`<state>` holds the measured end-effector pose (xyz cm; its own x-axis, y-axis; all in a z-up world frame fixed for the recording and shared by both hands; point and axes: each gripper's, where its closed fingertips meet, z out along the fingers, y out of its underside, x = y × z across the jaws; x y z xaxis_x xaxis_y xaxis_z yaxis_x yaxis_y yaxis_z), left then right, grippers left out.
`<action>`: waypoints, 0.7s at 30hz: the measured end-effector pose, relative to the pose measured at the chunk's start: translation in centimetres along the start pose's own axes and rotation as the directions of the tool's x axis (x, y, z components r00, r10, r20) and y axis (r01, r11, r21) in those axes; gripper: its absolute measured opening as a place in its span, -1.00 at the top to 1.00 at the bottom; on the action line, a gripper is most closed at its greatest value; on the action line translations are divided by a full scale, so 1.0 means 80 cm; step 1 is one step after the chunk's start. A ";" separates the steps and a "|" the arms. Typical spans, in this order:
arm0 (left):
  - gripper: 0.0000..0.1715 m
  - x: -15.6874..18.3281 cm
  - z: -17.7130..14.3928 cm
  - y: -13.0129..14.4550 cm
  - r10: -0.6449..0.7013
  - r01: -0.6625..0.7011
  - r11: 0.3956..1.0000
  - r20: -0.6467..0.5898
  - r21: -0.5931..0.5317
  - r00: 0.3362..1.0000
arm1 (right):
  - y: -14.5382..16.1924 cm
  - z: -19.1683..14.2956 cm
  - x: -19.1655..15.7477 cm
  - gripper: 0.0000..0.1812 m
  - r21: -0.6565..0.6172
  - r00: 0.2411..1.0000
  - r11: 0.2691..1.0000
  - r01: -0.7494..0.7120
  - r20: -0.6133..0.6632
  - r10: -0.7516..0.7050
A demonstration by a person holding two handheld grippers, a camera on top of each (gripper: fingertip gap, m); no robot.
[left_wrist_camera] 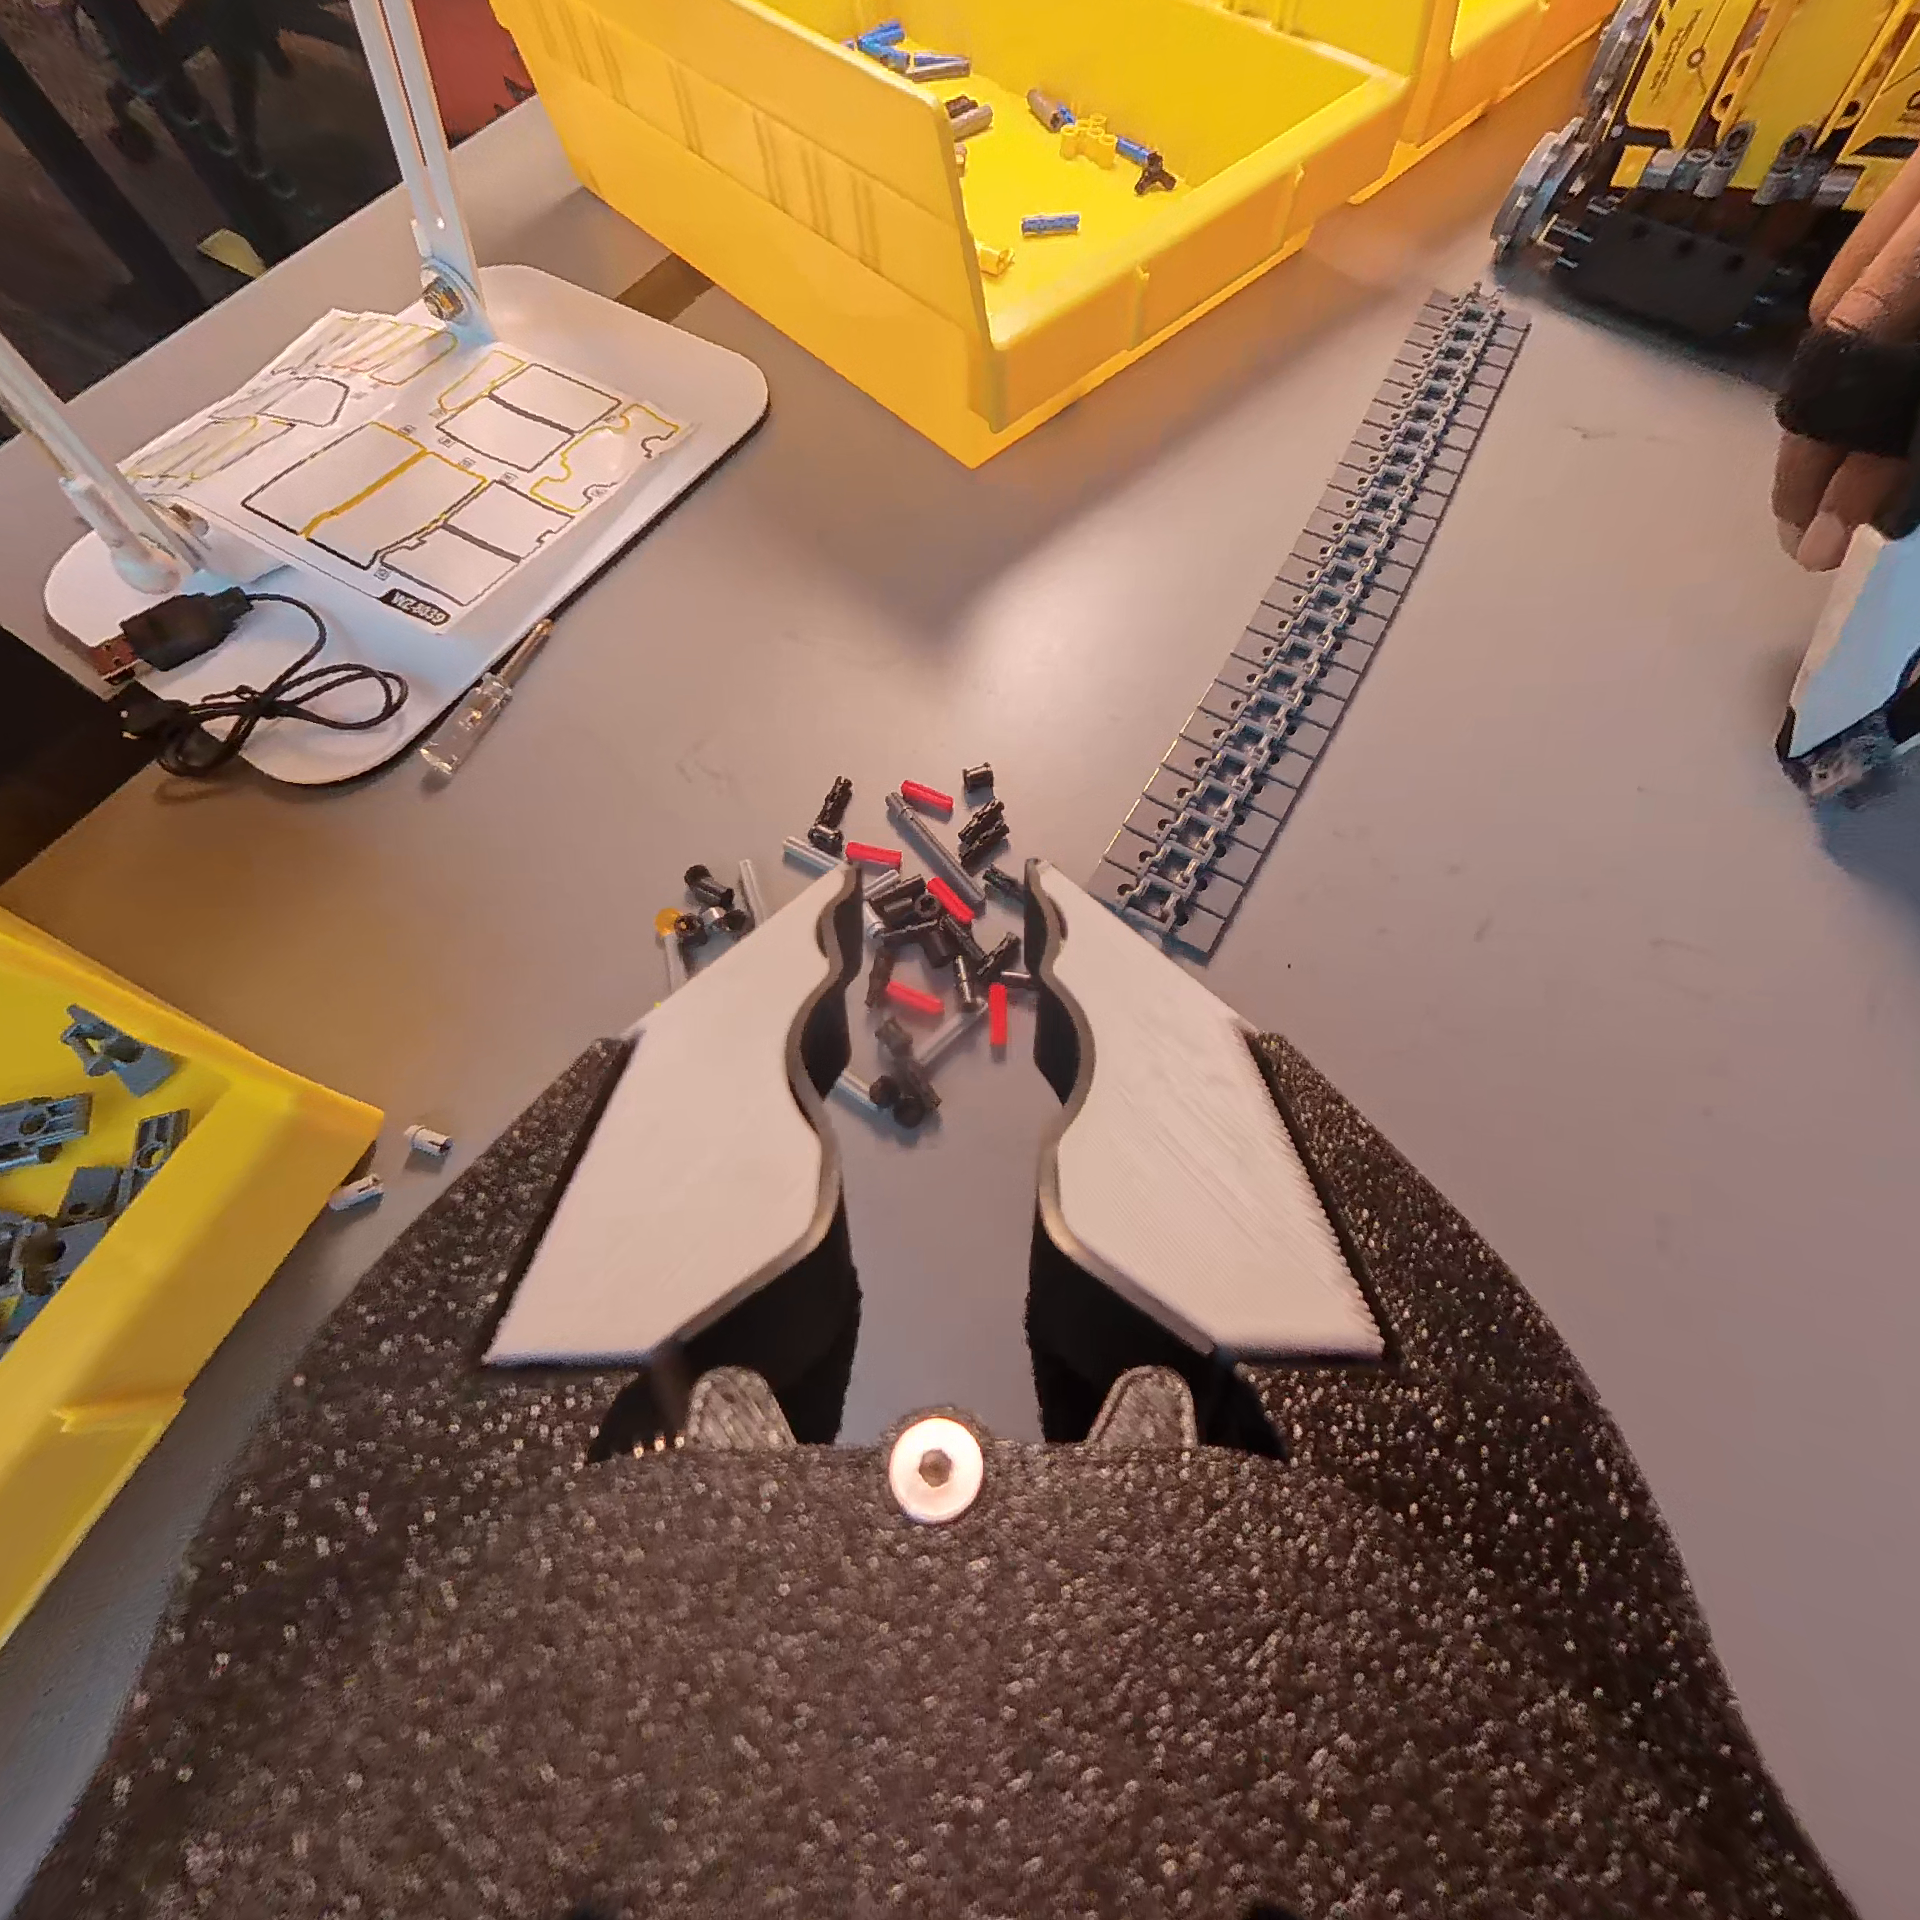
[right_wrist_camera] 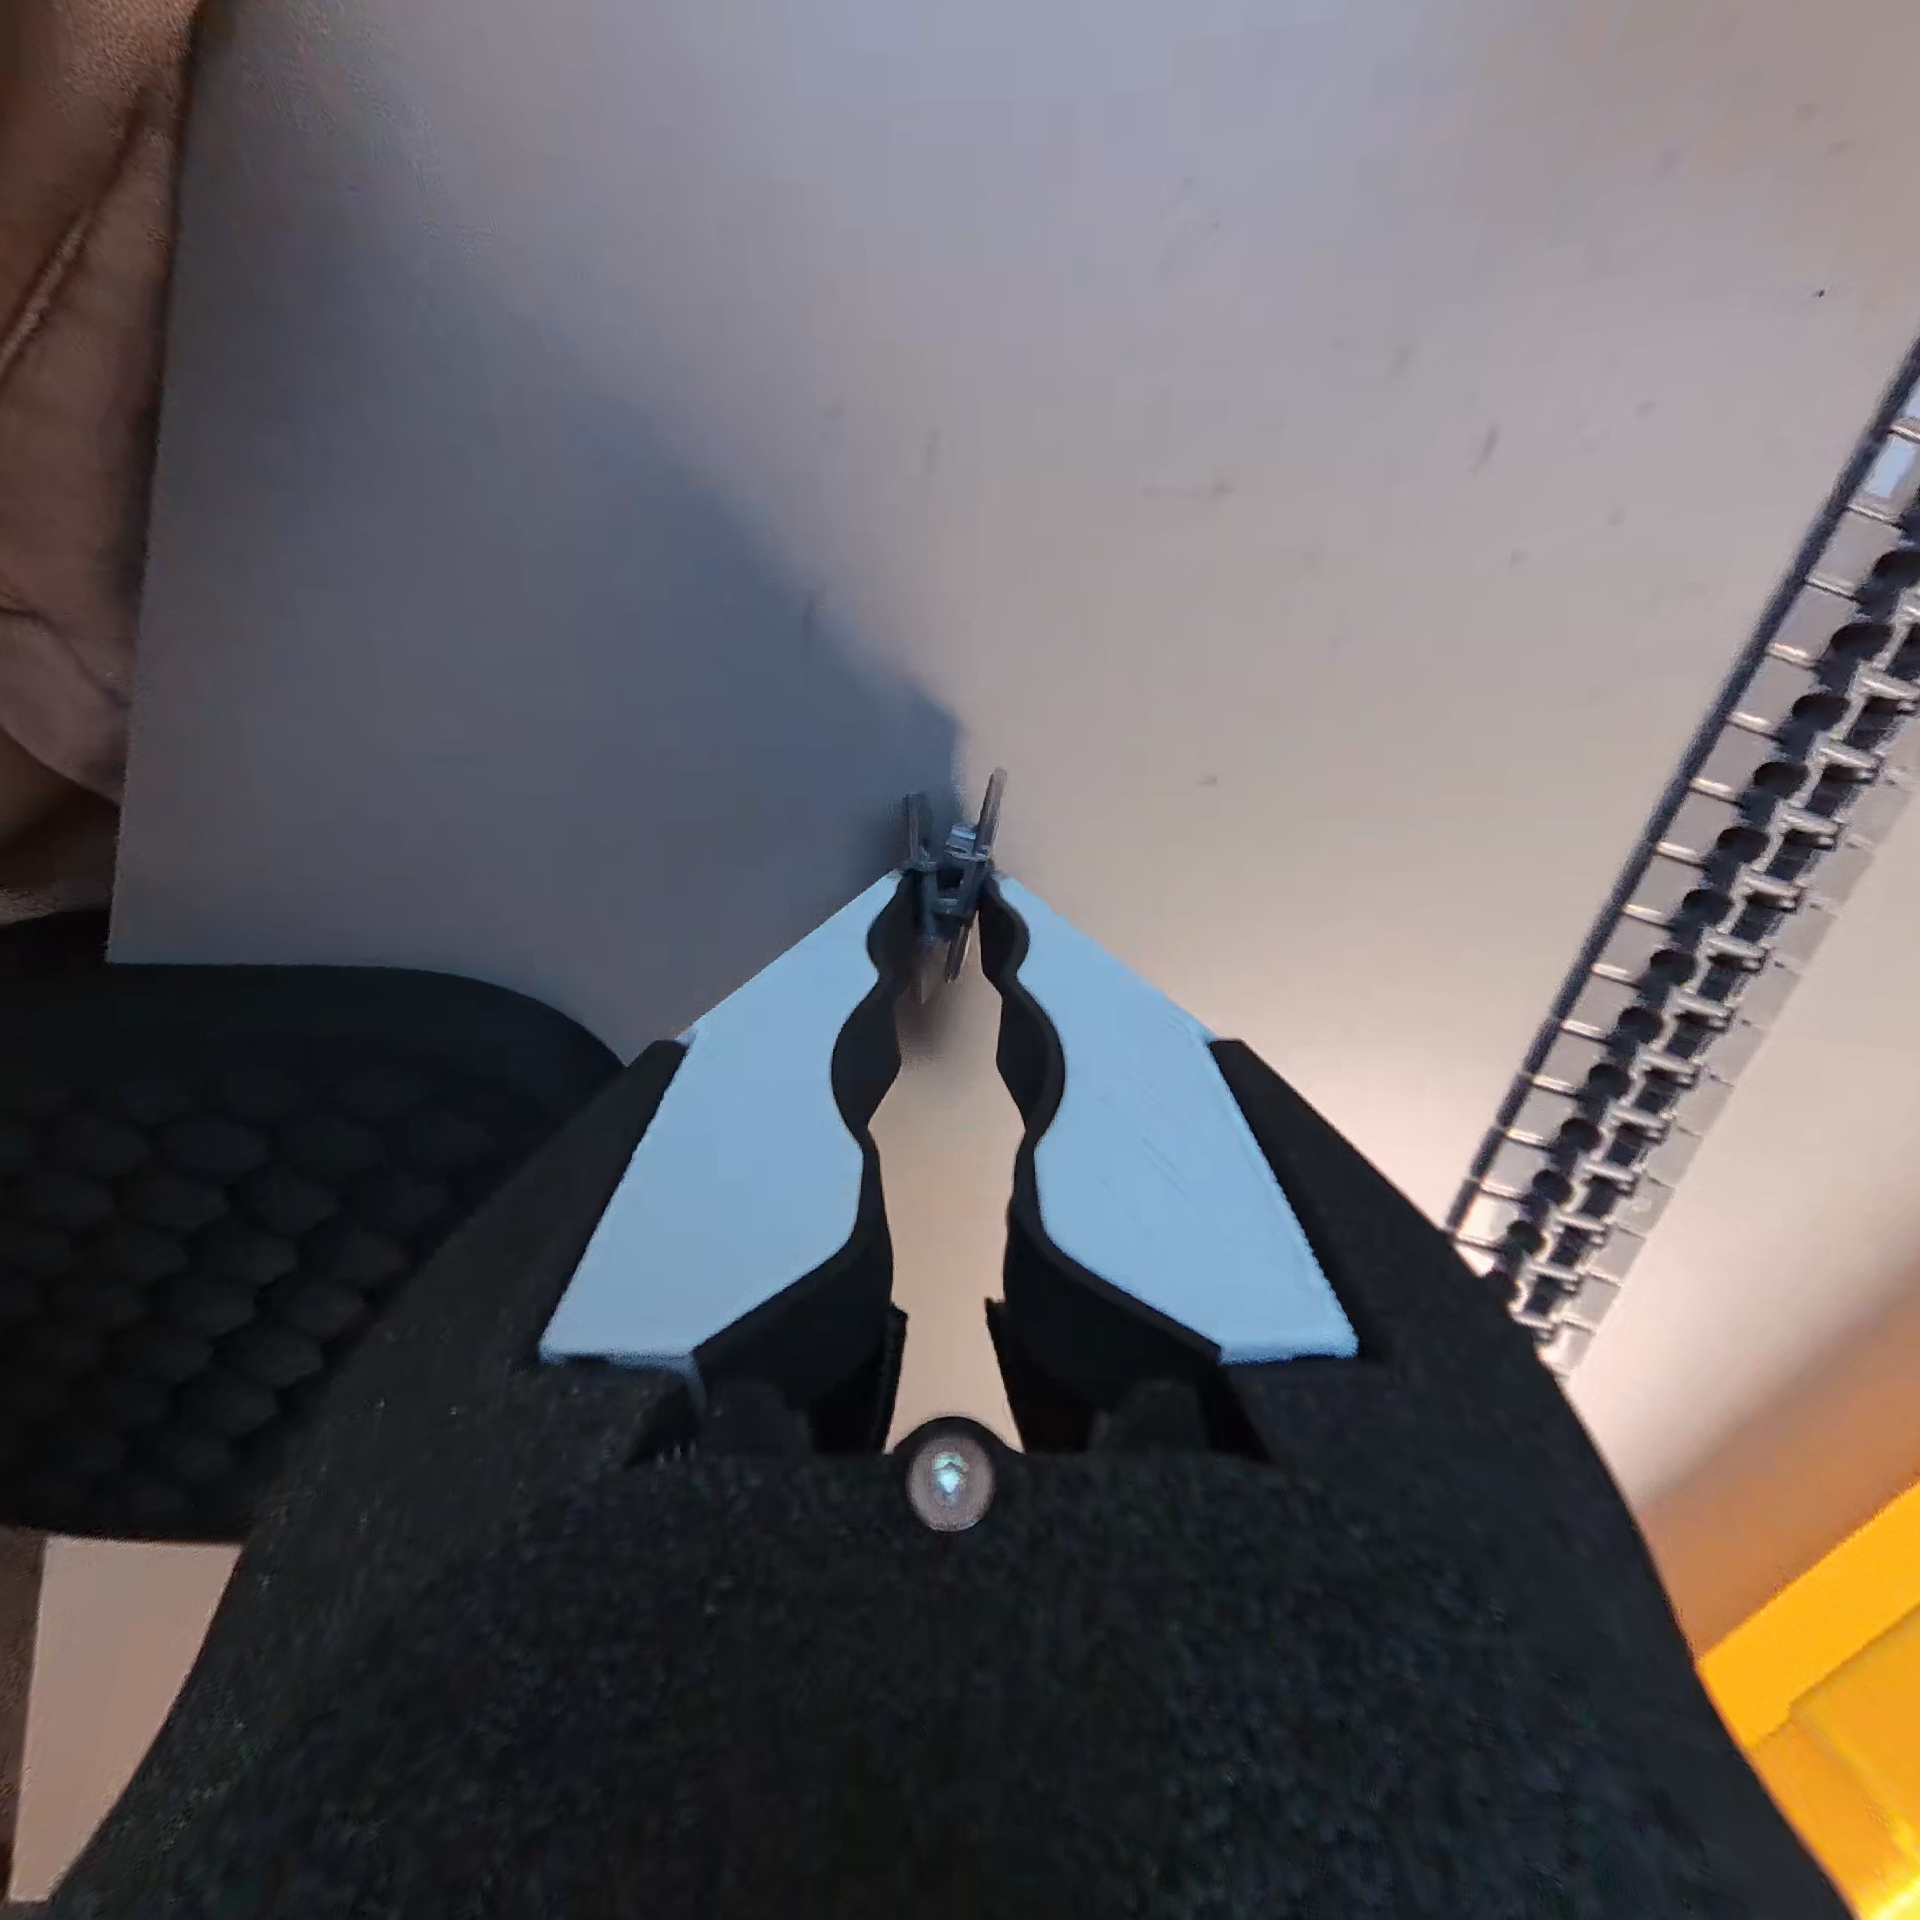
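a grey worktop (left_wrist_camera: 1455,1039) fills both views. at twelve o'clock in the left wrist view sits a big yellow bin (left_wrist_camera: 914,260) with small parts inside; a second yellow bin (left_wrist_camera: 156,1195) of grey pieces lies at nine o'clock. at ten o'clock a white lamp base (left_wrist_camera: 623,436) carries a sticker sheet (left_wrist_camera: 416,457). a long grey track strip (left_wrist_camera: 1340,613) runs toward one o'clock. the left tongs (left_wrist_camera: 943,883) gape open and empty, their tips either side of a heap of black and red pins (left_wrist_camera: 935,914). the right tongs (right_wrist_camera: 943,888) are pinched on a small grey track link (right_wrist_camera: 956,862), with the track strip at three o'clock.
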<state>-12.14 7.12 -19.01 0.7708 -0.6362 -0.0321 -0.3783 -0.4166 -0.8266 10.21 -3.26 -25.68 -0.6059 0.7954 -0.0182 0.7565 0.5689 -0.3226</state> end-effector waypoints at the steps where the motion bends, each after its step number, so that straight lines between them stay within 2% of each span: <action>1: 0.65 0.006 0.000 -0.002 -0.004 0.005 1.000 -0.022 0.007 1.000 | -0.001 -0.001 0.001 0.90 0.022 1.000 1.000 -0.016 -0.020 0.016; 3: 0.63 0.029 -0.001 -0.014 -0.011 0.016 0.999 -0.104 0.046 0.995 | -0.010 -0.008 0.009 0.90 0.113 0.996 0.992 -0.056 -0.069 0.065; 5: 0.58 0.067 -0.004 -0.031 0.004 0.022 0.994 -0.231 0.111 0.973 | -0.030 -0.025 0.032 0.90 0.260 0.975 0.960 -0.106 -0.162 0.151; 8: 0.50 0.131 -0.019 -0.058 0.101 -0.002 0.973 -0.417 0.230 0.903 | -0.062 -0.058 0.063 0.90 0.493 0.931 0.854 -0.168 -0.206 0.302; 11: 0.50 0.176 -0.028 -0.063 0.227 -0.091 0.952 -0.475 0.292 0.850 | -0.089 -0.079 0.084 0.90 0.624 0.906 0.756 -0.196 -0.180 0.383; 16: 0.54 0.196 -0.014 -0.043 0.371 -0.284 0.923 -0.408 0.258 0.835 | -0.120 -0.071 0.092 0.90 0.637 0.926 0.753 -0.164 -0.165 0.341; 21: 0.78 0.203 -0.018 -0.032 0.405 -0.329 0.913 -0.445 0.242 0.798 | -0.134 -0.064 0.084 0.90 0.618 0.951 0.777 -0.121 -0.152 0.269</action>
<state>0.63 -3.10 -16.59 0.2337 -0.9660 -0.1104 -0.4749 -0.0143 -0.8799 -0.74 -2.94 -17.50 -0.3351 0.9414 0.0392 0.5089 0.2159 -0.8333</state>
